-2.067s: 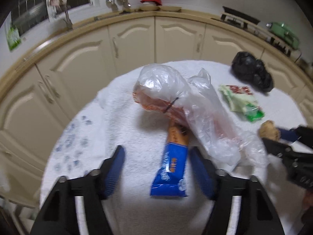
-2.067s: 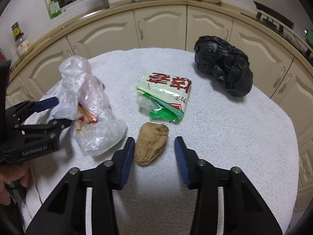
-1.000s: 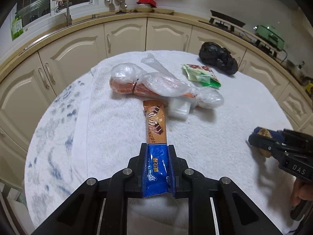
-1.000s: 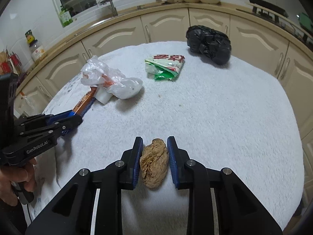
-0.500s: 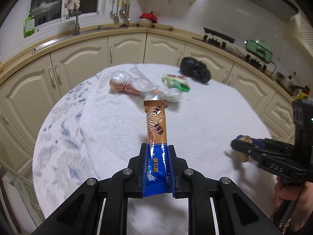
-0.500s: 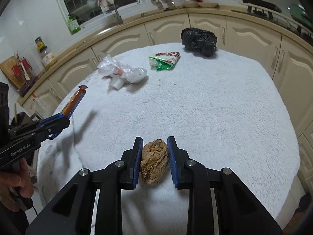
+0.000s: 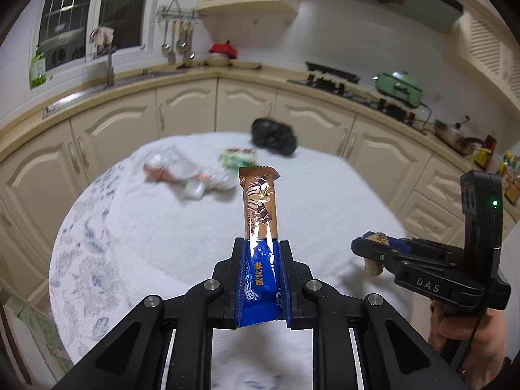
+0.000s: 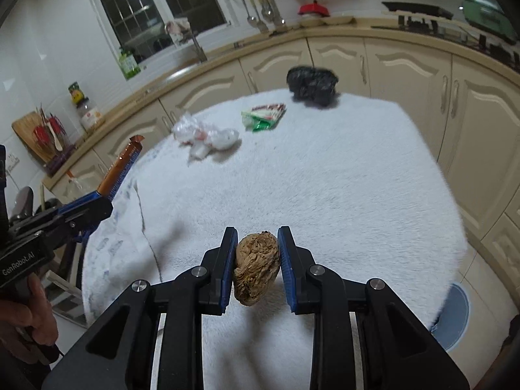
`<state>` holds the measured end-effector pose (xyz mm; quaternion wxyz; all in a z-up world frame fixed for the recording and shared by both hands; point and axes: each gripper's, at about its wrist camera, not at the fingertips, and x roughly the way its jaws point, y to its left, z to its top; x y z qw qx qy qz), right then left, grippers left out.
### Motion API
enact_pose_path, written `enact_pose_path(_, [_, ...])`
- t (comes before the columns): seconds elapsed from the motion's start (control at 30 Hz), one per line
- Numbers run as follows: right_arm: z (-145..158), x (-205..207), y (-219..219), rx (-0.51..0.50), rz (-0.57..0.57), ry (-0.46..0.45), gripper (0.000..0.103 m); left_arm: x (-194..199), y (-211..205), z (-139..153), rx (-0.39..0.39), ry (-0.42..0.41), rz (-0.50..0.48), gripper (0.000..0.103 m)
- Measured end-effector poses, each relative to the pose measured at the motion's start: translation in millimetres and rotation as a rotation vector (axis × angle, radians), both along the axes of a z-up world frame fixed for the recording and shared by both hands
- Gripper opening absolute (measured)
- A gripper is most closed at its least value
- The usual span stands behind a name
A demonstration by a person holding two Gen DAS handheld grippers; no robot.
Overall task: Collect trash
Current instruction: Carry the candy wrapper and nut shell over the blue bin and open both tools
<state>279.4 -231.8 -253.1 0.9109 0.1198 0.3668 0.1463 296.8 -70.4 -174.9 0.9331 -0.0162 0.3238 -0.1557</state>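
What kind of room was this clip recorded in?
A home kitchen, most likely: cream cabinets run under a curved counter, utensils hang on a wall rack, and a gas hob sits beside a green cooker.

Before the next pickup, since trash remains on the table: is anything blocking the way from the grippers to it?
Nothing on the table does: bare cloth lies before the clear plastic bag, green packet and black bag. But the left gripper holds a wafer bar, the right gripper a brown lump.
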Motion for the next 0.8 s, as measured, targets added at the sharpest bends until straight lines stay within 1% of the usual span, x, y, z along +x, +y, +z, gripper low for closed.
enact_pose_path(0.2, [38.5,-34.5,-42.7,0.023,-0.072,-0.099,0.026,-22.1,-30.5,28.7,-0.028,-0.072,-0.051,0.015])
enact_pose_path(0.4, [68.3,-62.4,-86.7,0.023,-0.163,-0.182,0.026,-36.4,-64.2,49.4,-0.043,-0.123,-0.105,0.015])
enact_pose_path(0.63, [81.9,-87.6,-137.1,0.029,-0.278,-0.225,0.026,-46.5,-108.3,65.0,-0.058,-0.164,-0.192,0.015])
enact_pose_path(0.8, [82.6,-106.6,-179.2,0.03,-0.37,-0.235,0.026,-40.6,-146.4,64.7,-0.07,-0.169,-0.252,0.015])
